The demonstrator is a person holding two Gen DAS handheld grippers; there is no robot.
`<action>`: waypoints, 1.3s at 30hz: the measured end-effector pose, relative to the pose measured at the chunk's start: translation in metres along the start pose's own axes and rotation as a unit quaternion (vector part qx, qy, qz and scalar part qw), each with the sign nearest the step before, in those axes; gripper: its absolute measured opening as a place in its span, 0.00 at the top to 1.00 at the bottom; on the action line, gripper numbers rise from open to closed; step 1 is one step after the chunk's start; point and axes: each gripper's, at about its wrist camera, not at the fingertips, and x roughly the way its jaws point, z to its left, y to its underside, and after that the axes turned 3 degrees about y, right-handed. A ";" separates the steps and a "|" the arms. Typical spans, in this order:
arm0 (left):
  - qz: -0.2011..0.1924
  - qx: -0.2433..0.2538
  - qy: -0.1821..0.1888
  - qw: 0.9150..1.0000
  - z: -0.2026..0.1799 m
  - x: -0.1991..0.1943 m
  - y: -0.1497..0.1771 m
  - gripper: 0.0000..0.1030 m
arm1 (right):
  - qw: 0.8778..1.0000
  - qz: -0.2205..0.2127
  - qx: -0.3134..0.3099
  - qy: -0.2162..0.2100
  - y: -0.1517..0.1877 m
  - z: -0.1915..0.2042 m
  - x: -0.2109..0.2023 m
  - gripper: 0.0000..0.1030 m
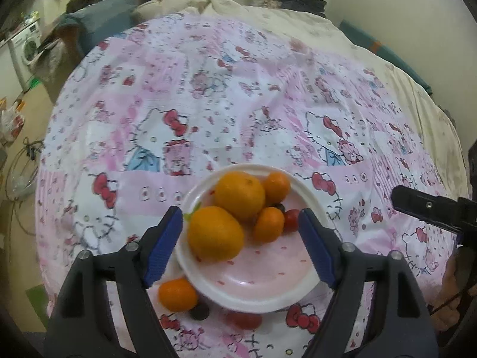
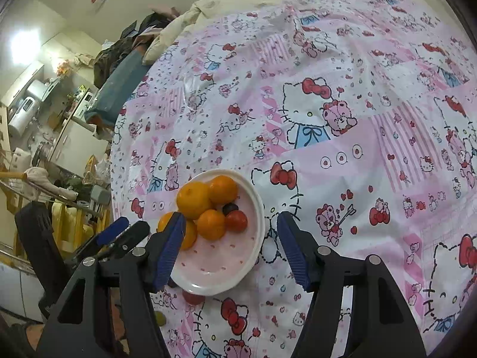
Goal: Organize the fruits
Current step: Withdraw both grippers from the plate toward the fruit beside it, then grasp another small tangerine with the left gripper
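Left gripper [image 1: 241, 243] hangs over the plate [image 1: 253, 295], blue pads spread wide and nothing pinched between them, released. In the lower middle of the left wrist view that white-rimmed pink plate carries a pile: a large orange [image 1: 215, 233] at the front, a second one [image 1: 239, 194] behind it, two smaller mandarins [image 1: 269, 224] to the right, a cherry tomato [image 1: 291, 219] and a dark grape [image 1: 279, 207] tucked beside them. Off the plate, low in the frame, lie a small mandarin [image 1: 177, 294], another dark grape [image 1: 199, 311] and a red tomato [image 1: 244, 320] on the Hello Kitty cloth [image 1: 208, 95]. Right gripper [image 2: 229, 246] is apart too, empty, one pad over the plate's left rim, the other over the cloth.
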 end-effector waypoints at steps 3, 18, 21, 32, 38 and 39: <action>-0.005 -0.005 -0.003 1.000 0.007 -0.010 0.002 0.16 | 1.000 -0.010 -0.003 -0.001 0.004 0.003 -0.008 0.31; 0.020 -0.019 -0.010 1.000 0.030 -0.045 0.036 0.16 | 1.000 -0.001 -0.007 -0.005 0.058 0.019 -0.021 0.25; 0.022 -0.021 -0.013 0.999 0.034 -0.048 0.041 0.16 | 1.000 0.007 -0.003 -0.005 0.070 0.021 -0.018 0.25; 0.041 -0.077 -0.042 0.995 0.065 -0.036 0.048 0.16 | 0.999 0.040 0.033 -0.003 0.095 0.016 0.003 0.25; 0.111 -0.125 -0.033 0.985 0.088 -0.009 0.060 0.30 | 0.998 0.052 0.039 -0.006 0.095 0.018 0.013 0.25; 0.119 -0.122 -0.036 0.985 0.087 -0.005 0.062 0.36 | 0.998 0.053 0.037 -0.005 0.095 0.020 0.014 0.25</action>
